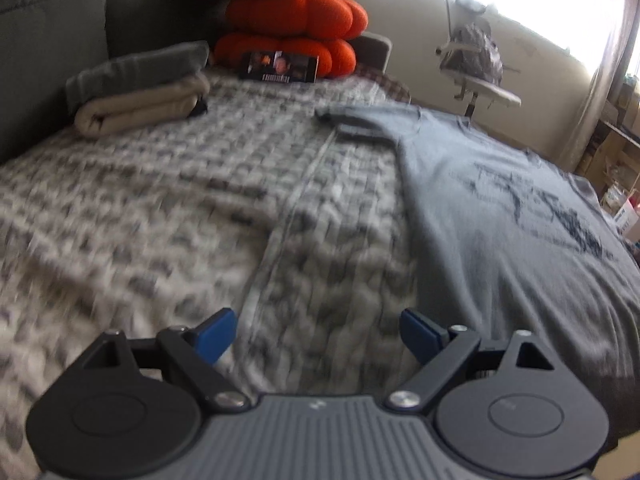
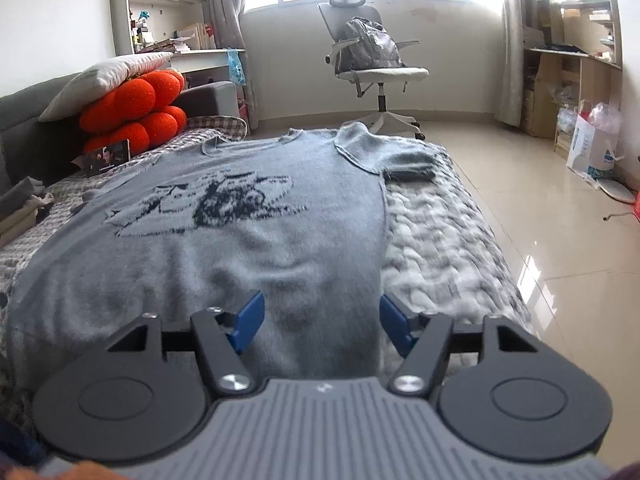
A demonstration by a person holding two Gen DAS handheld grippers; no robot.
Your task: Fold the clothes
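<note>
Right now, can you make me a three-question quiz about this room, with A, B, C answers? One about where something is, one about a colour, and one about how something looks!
1. Where is the backpack?
A. On the office chair
B. On the floor
C. On the bed

2. What colour are the round cushions under the pillow?
A. Green
B. Orange
C. Purple

3. How is the grey T-shirt lying?
A. Rolled into a ball
B. Hanging off the chair
C. Spread flat, print facing up

Answers:
1. A, the backpack sits on the chair seat by the window.
2. B, both stacked cushions are bright orange.
3. C, the shirt lies open on the knitted blanket, its dark print showing.
</note>
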